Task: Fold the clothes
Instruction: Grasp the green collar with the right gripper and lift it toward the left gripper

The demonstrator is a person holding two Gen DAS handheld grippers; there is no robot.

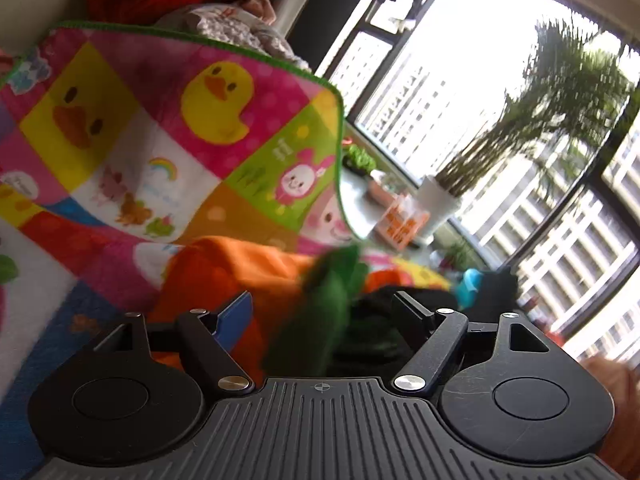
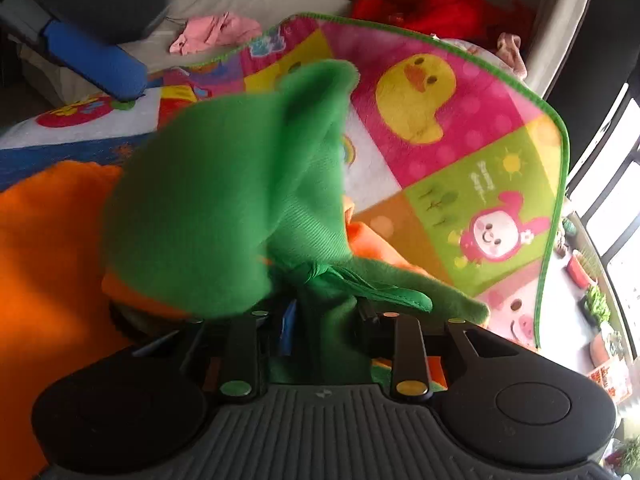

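Note:
An orange garment with green trim lies on a bright cartoon blanket (image 2: 460, 128). In the right wrist view my right gripper (image 2: 324, 320) is shut on the green cloth (image 2: 216, 208), which bunches up over its fingers and hides them. The orange garment (image 2: 44, 248) spreads to the left. In the left wrist view my left gripper (image 1: 324, 308) is open, its blue-padded finger (image 1: 236, 316) over the orange garment (image 1: 232, 276), with a fold of green cloth (image 1: 328, 304) lying between the jaws. My right gripper (image 1: 480, 284) shows ahead of it. The left gripper's blue finger (image 2: 100, 64) shows at upper left.
The blanket (image 1: 120, 140) covers a bed or sofa. A red garment (image 2: 432, 4) and a pink one (image 2: 212, 34) lie behind it. Large windows, a potted plant (image 1: 520, 148) and an orange box (image 1: 404, 224) stand on the right.

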